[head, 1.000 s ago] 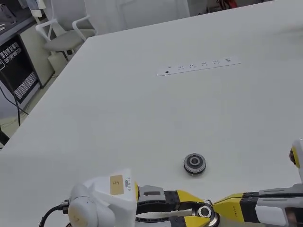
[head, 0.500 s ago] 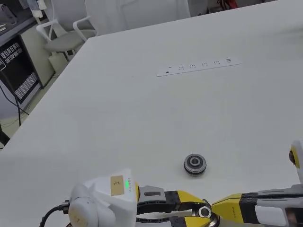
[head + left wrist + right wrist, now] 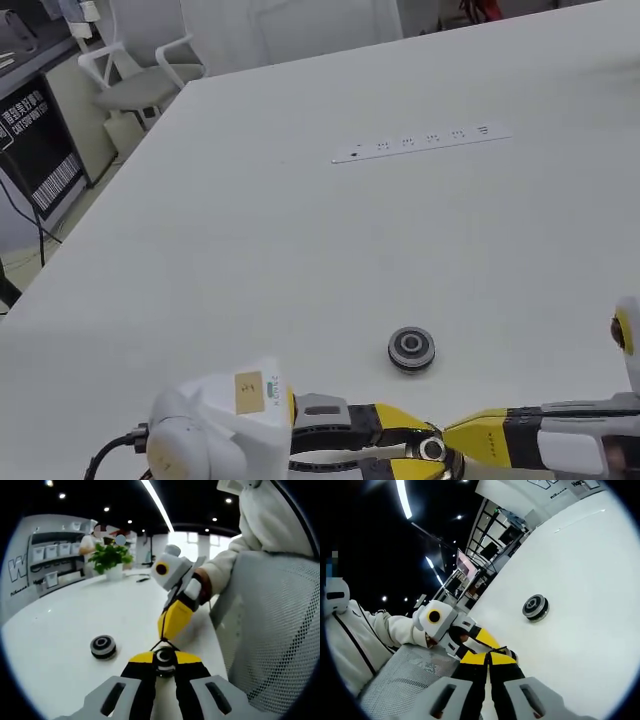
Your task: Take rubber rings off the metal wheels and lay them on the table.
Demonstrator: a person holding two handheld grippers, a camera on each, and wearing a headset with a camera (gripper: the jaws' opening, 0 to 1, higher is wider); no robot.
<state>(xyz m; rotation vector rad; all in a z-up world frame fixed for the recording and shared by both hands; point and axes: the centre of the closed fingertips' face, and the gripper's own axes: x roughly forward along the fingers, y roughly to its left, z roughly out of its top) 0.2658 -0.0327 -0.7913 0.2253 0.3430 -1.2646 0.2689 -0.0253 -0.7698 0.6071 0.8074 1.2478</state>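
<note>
Bright, even overhead light; fisheye-warped edges.

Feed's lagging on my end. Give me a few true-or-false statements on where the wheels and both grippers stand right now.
1. The left gripper is shut on a metal wheel. True.
2. A second wheel lies flat on the table, apart from both grippers. True.
3. The second wheel is already bare of its rubber. False: a black ring sits around it.
4. The right gripper hangs over the power strip. False: its closed tips meet the metal wheel's rim, right at the left gripper, and the power strip lies far across the table.
</note>
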